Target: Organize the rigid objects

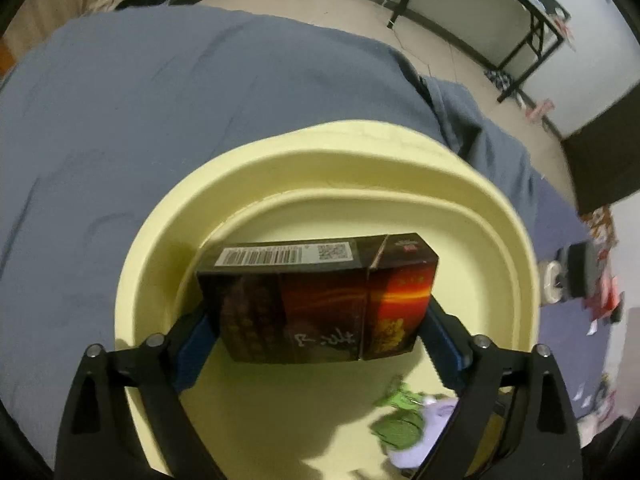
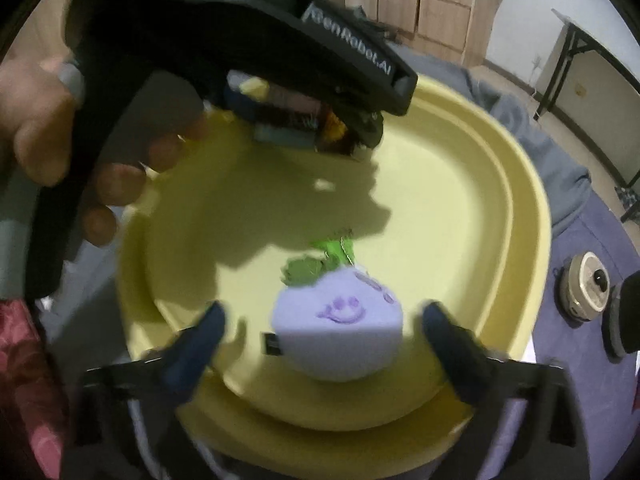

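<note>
In the left wrist view the left gripper [image 1: 318, 316] pinches the stiff, light-looking cardboard box [image 1: 318, 300] by its short ends over the yellow basin [image 1: 500, 216], while in the right wrist view the right gripper [image 2: 322, 322] has its jaws spread around the purple toy [image 2: 338, 332] lying in the near part of the basin, which seems smooth and rounded, so hold its widest sides.

My left claw [image 1: 318, 320] clamped shut on load, hand [image 2: 60, 128] at 9 o'clock; right claw [image 2: 324, 332] spread open.
</note>
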The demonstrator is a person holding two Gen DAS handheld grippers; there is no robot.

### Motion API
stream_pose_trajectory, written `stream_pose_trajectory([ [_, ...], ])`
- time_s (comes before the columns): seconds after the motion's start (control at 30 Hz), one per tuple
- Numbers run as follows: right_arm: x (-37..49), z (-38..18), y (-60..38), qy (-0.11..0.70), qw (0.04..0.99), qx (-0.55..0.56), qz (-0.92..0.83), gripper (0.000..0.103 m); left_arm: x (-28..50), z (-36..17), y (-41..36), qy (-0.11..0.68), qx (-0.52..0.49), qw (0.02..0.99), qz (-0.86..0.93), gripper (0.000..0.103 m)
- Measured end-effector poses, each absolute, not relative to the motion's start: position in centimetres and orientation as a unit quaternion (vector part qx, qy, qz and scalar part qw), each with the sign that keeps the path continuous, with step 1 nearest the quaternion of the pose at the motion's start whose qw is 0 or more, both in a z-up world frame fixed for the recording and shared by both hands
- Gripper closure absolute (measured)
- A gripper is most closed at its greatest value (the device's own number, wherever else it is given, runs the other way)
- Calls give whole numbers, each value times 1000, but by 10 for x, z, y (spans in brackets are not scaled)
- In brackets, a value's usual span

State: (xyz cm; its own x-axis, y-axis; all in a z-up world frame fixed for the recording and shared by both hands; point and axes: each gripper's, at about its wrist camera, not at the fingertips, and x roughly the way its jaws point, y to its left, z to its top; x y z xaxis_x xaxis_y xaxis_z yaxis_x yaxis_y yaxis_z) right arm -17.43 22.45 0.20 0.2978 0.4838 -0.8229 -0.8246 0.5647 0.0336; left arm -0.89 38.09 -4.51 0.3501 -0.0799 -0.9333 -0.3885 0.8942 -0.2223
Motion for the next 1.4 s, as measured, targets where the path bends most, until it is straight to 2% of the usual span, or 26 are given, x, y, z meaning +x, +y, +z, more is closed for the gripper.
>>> stream_pose_trajectory([
  [0.03,-172,7,219,414,783,-194,422,1,-11,-40,383,558,-218,795,98,0],
  [0.27,-157,95,133,369,839,-106,385,1,-14,33,363,511,-235,825,58,0],
  [0.37,-141,122,59,351,869,-83,339,1,0,62,324,500,-204,841,26,0],
  [0.5,-118,125,-53,356,901,-78,234,0,39,78,244,506,-169,845,-25,0],
  [0.63,-92,102,-151,383,911,-46,148,0,72,69,168,522,-129,841,-68,0],
  [0.77,-56,73,-188,400,907,-3,136,0,84,36,118,559,-117,817,-85,0],
  [0.87,-37,53,-193,402,904,-4,147,0,100,17,94,572,-69,814,-70,0],
  [1.07,-20,40,-206,414,893,-49,168,0,116,-4,80,583,-23,809,-66,0],
  [1.4,7,41,-204,446,878,-54,168,0,127,-22,64,588,24,806,-66,0],
])
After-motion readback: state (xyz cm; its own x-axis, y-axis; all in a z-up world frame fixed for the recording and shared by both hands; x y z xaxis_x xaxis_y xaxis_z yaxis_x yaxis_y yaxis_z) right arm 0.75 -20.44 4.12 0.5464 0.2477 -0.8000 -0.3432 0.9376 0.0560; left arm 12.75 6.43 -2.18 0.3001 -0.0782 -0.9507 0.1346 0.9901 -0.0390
